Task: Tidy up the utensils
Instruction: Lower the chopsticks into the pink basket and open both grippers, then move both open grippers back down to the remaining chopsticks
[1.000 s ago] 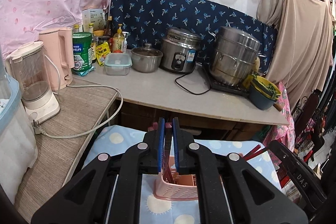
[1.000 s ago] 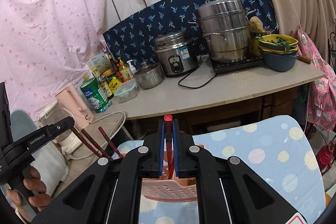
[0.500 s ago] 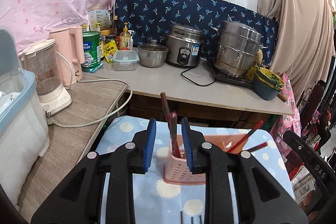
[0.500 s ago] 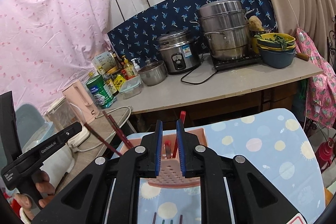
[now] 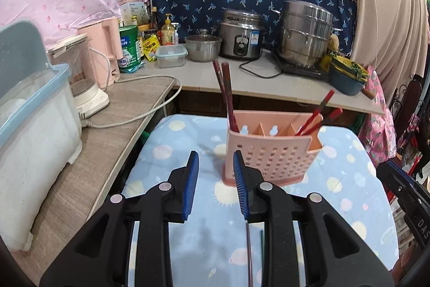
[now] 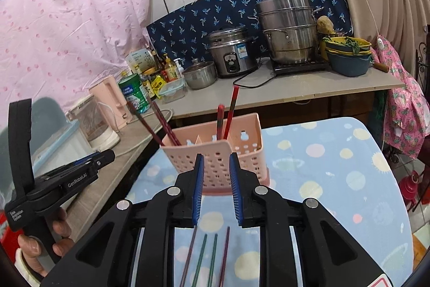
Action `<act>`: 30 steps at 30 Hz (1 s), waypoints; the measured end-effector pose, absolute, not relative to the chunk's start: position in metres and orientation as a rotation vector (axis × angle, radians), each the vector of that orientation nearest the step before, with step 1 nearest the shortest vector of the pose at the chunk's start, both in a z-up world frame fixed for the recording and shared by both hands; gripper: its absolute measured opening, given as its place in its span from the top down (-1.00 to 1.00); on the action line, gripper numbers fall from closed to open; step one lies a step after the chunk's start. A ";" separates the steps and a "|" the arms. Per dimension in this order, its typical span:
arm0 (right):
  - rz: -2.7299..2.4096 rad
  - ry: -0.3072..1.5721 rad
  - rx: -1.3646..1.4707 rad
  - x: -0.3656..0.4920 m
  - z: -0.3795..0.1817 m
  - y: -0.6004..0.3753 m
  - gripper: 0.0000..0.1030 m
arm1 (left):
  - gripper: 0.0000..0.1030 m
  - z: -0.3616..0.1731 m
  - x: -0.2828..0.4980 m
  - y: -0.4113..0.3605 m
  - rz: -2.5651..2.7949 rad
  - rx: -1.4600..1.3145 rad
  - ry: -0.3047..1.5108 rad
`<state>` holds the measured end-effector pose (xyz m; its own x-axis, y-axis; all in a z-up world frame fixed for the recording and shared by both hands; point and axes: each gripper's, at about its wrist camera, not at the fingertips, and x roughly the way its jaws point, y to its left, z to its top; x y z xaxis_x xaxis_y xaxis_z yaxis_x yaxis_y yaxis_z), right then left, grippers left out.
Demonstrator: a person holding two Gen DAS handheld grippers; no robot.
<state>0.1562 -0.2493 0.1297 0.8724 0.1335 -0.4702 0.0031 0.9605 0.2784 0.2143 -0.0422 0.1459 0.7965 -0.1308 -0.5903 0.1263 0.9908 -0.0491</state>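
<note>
A pink slotted utensil holder (image 5: 271, 152) (image 6: 215, 160) stands on the blue dotted cloth (image 5: 166, 152). Two dark red chopsticks (image 5: 224, 93) (image 6: 158, 123) lean in its left compartment. Two brighter red chopsticks (image 5: 317, 112) (image 6: 228, 112) stand in its right compartment. My left gripper (image 5: 215, 179) is open and empty, low in front of the holder's left corner. My right gripper (image 6: 215, 187) is open and empty just in front of the holder. Several purple and green chopsticks (image 6: 207, 254) lie on the cloth under the right gripper; one shows in the left wrist view (image 5: 250, 254).
A counter (image 5: 263, 80) behind carries a rice cooker (image 5: 240, 36), steamer pot (image 5: 305, 36), small pot, food box and bowls. On the left side table (image 5: 88, 152) stand a blender, pink kettle and a plastic bin (image 5: 32, 131).
Both grippers released their red chopsticks into the holder, opened, and pulled back and down away from it.
</note>
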 end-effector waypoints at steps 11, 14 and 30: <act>0.064 0.561 0.244 0.106 0.099 -0.230 0.51 | 0.30 0.110 0.164 -0.044 -0.090 0.050 0.686; 0.062 0.584 0.244 0.094 0.089 -0.224 0.51 | 0.30 0.101 0.155 -0.042 -0.094 0.038 0.713; 0.026 0.720 0.226 0.040 0.023 -0.210 0.51 | 0.30 0.048 0.113 -0.031 -0.092 0.059 0.814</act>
